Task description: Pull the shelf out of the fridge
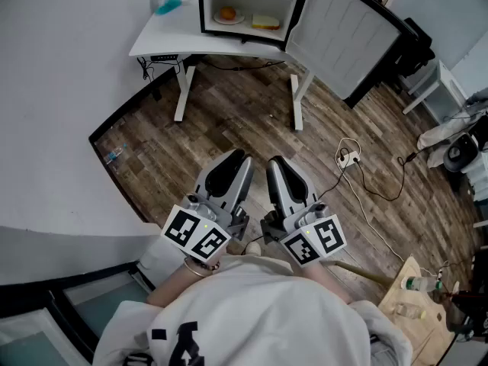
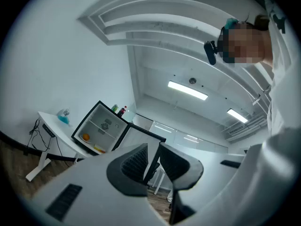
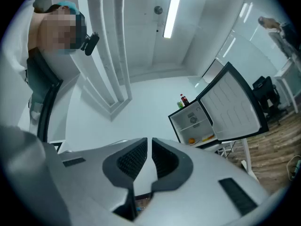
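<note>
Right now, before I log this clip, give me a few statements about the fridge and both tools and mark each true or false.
1. The fridge has its door open. True.
2. The left tool is gripping something inside the fridge. False: it is shut on nothing and held close to the person, far from the fridge.
3. An orange lies inside the fridge. True.
4. The fridge stands on the floor. False: it sits on the white table.
5. The right tool has its jaws wide apart. False: they are shut and empty.
</note>
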`<state>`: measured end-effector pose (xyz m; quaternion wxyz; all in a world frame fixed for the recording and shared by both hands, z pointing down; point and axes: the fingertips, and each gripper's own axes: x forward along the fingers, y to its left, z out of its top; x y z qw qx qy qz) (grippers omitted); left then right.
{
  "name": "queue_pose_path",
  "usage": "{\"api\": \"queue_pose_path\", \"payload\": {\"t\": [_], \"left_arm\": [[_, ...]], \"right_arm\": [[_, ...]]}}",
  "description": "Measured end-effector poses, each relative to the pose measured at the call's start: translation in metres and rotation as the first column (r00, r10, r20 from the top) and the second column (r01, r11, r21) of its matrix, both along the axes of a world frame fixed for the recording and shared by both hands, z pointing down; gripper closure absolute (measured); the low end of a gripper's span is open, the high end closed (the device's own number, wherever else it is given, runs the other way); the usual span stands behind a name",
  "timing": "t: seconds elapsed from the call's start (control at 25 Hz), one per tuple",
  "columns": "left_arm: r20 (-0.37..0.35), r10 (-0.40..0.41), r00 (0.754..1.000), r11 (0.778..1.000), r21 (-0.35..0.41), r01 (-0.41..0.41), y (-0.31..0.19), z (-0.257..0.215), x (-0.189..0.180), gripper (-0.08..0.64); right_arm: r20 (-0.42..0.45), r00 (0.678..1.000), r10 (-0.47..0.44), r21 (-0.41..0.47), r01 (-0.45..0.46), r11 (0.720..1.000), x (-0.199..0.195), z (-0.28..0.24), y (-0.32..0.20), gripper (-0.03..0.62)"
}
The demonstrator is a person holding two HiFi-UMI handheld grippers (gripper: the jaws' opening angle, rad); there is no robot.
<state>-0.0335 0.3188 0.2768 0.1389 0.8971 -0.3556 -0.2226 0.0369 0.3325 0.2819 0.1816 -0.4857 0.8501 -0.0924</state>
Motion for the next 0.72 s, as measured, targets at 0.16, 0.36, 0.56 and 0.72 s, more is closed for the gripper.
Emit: {"api": "queue_pose_path", "payload": {"t": [0.16,0.36,0.56,0.72], "left_arm": [[0.001,-0.003,1.0,1.0,0.001,0.003,-0.0003,0.0006,0.0003,0.479],[-0.006,-0.002,1.0,1.0,-0.004,0.002,0.0,0.0007,-0.0001,0.479],[-0.008,-0.009,1.0,1.0,0.005,0.009,-0.001,-0.0014,-0.0003,0.479],[-0.008,-0.007,1.0,1.0,0.0,0.007,-0.0003,0.0002,0.0006,0.479]], "right_arm": [[0.008,1.0,-0.004,0.003,0.004,1.0,0.0009,-0.0007,0.0007,0.54],[0.014,1.0,-0.008,0.003,0.008,1.0,0.0002,-0.0001,0.0009,0.54],[0.007,1.0,-0.008,0.011,0.008,1.0,0.0007,-0.0026,0.0014,0.54],[0.008,1.0,-0.006,0.01,0.005,1.0,0.0015,-0.002,0.0022,0.54]]}}
